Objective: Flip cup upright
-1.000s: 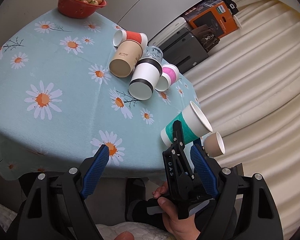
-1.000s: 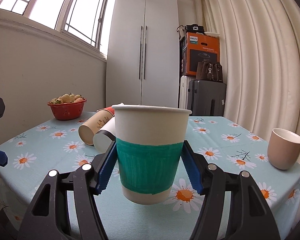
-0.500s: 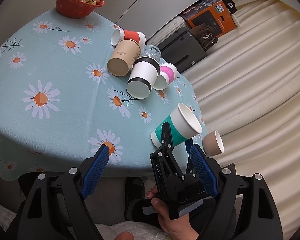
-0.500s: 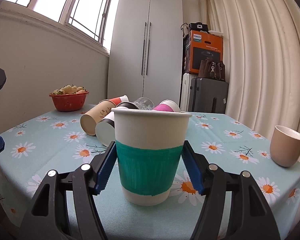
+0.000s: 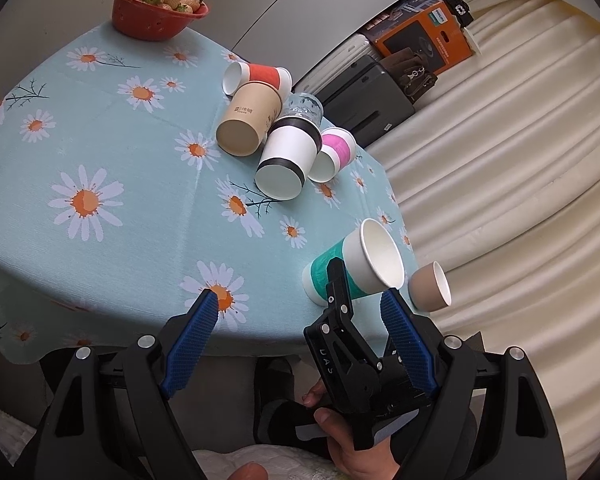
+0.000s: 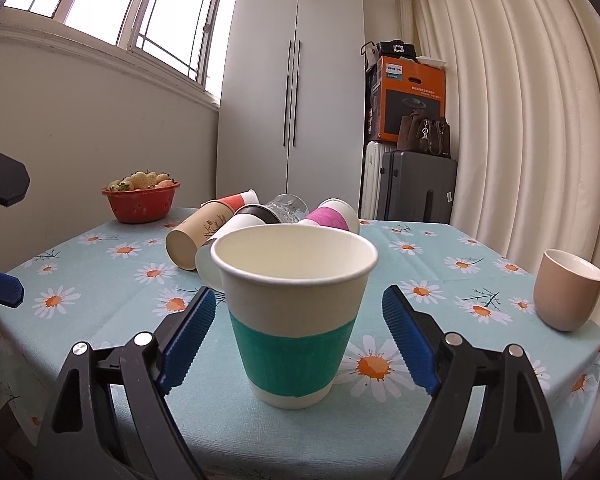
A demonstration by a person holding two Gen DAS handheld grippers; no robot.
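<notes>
The green cup point(image 6: 294, 320) stands upright on the table point(image 6: 100, 276), mouth up, near the front edge, its white rim above a green band and a white foot. The right gripper point(image 6: 296, 316) sits around it with jaws wide apart; its blue pads point(image 6: 188, 330) flank the cup on both sides and a clear gap shows between each pad and the cup wall, so it has hold of nothing. From the left wrist view the same cup point(image 5: 356, 266) shows by the table corner, with one black finger of the right gripper point(image 5: 340, 300) crossing its side.

The left gripper point(image 5: 300, 332) hangs off the near table edge, its jaws spread wide and empty, apart from the cup.

A beige cup point(image 6: 566, 290) stands upright at the right corner, well apart from the green one. Behind the green cup lies a cluster of tipped cups: a brown cup point(image 5: 248, 120), a red cup point(image 5: 256, 76), a black-banded cup point(image 5: 286, 158), a pink cup point(image 5: 332, 154) and a glass point(image 5: 304, 106), touching one another. A red bowl point(image 6: 140, 204) of strawberries sits at the far left of the table.
</notes>
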